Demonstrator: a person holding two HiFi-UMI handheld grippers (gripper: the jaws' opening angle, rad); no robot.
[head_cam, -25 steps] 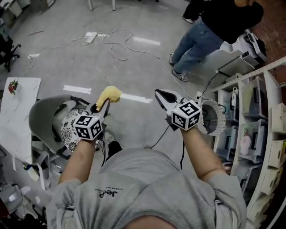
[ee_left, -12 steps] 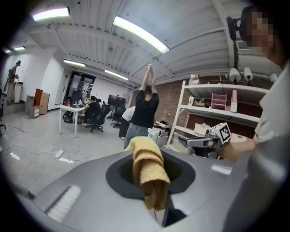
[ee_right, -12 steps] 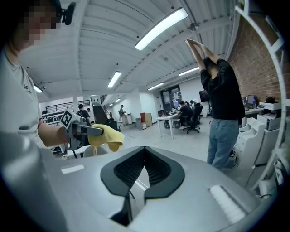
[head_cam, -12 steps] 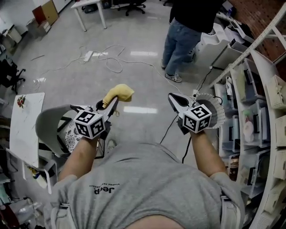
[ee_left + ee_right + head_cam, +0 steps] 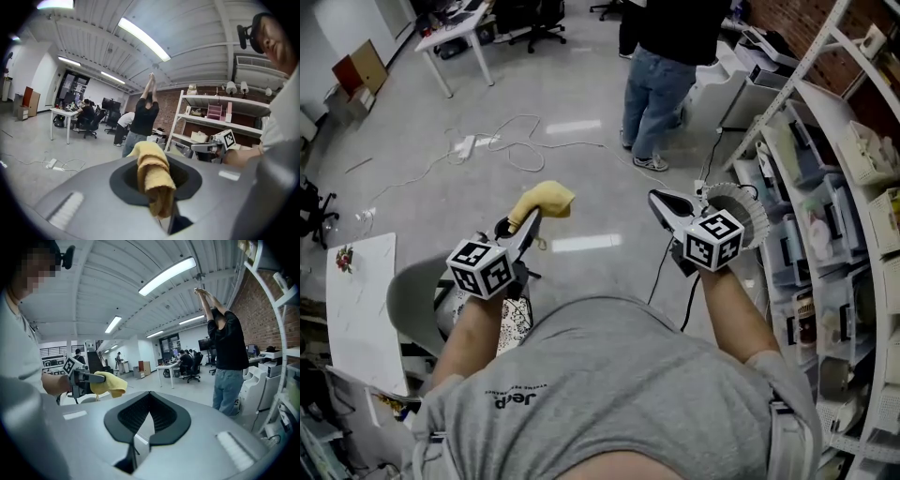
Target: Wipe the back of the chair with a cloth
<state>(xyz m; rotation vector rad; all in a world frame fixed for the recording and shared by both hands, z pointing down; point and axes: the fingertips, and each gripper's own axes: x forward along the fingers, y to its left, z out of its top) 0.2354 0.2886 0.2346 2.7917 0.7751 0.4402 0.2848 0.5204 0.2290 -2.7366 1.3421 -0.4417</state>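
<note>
Drifted lower-left in view: chair (image 5: 411, 298), below left gripper (image 5: 529, 220) pinching cloth (image 5: 546, 199). Right gripper (image 5: 658, 200) pressed together, empty. Advised — lower cloth flat onto chair back, sweep in overlapping strokes, grip kept firm.

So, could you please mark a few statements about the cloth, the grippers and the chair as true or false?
1. The left gripper is shut on the cloth. True.
2. The cloth is pressed against the chair. False: it is held up in the air, apart from the chair.
3. The right gripper holds a second cloth. False: its jaws are together with nothing between them.
4. A person in jeans stands on the floor ahead. True.
</note>
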